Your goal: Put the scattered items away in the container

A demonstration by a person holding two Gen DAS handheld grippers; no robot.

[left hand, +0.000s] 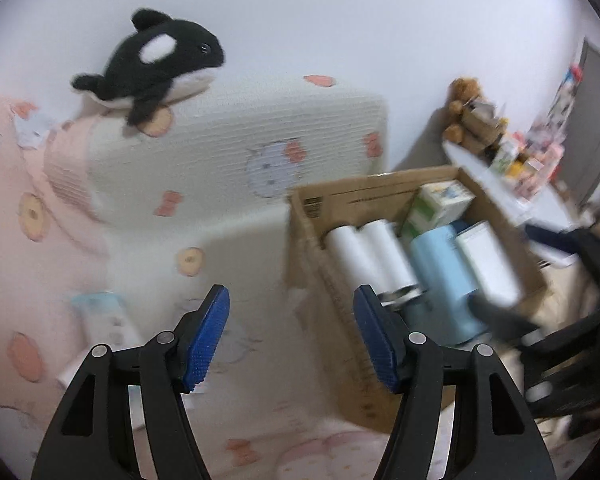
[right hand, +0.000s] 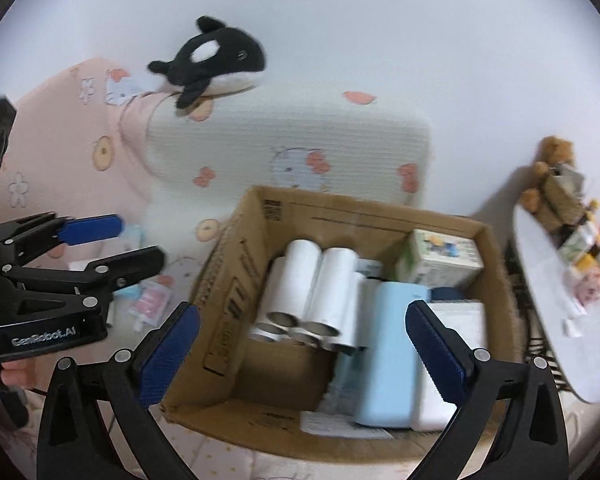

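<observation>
The cardboard box (right hand: pixel 236 264) is sitting on the bed (right hand: pixel 204 456), below the pillow (right hand: pixel 300 140). Inside, 2 white rolls (right hand: pixel 320 280) are lying side by side, long axes running from the near side toward the far wall, open cores facing the cameras. A light-blue bottle (right hand: pixel 388 360) is lying parallel beside them. The right gripper (right hand: pixel 300 360) is hovering over the box, jaws standing wide and holding nothing. The left gripper (left hand: pixel 292 340) is hanging left of the box, jaws apart, empty.
</observation>
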